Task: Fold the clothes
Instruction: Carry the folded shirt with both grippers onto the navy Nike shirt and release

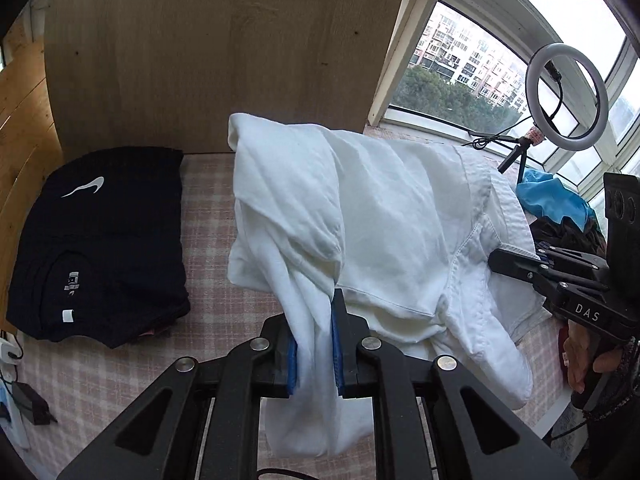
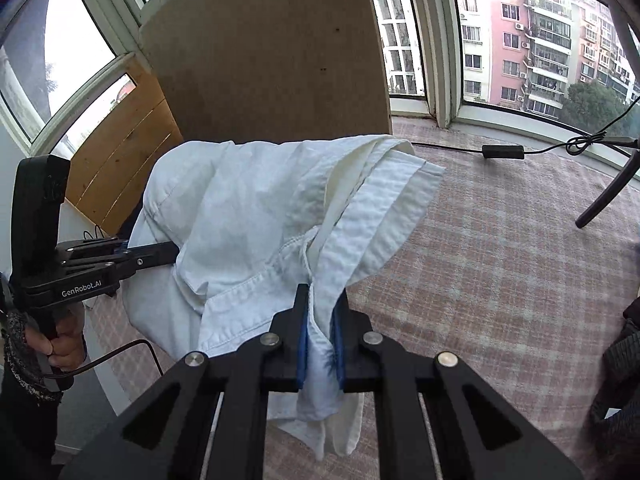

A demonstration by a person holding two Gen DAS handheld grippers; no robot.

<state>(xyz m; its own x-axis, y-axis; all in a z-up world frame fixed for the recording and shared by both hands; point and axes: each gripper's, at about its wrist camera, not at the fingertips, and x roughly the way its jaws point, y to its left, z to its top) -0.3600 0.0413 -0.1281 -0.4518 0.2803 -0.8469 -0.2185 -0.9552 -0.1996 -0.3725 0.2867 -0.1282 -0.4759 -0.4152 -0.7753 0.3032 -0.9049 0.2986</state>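
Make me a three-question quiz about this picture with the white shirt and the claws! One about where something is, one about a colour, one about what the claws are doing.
1. Where does the folded black garment lie?
A. on the checked cloth, left of the white shirt
B. on the windowsill
C. on top of the white shirt

2. What colour are the pads inside the claws?
A. red
B. blue
C. yellow

3. What are the two claws doing?
A. both open, away from the shirt
B. one holds the ring light
C. both shut on the shirt

Answers:
1 A: the black garment rests on the checked cloth, left of the white shirt.
2 B: the pads show blue.
3 C: the left claw and the right claw each pinch shirt fabric.
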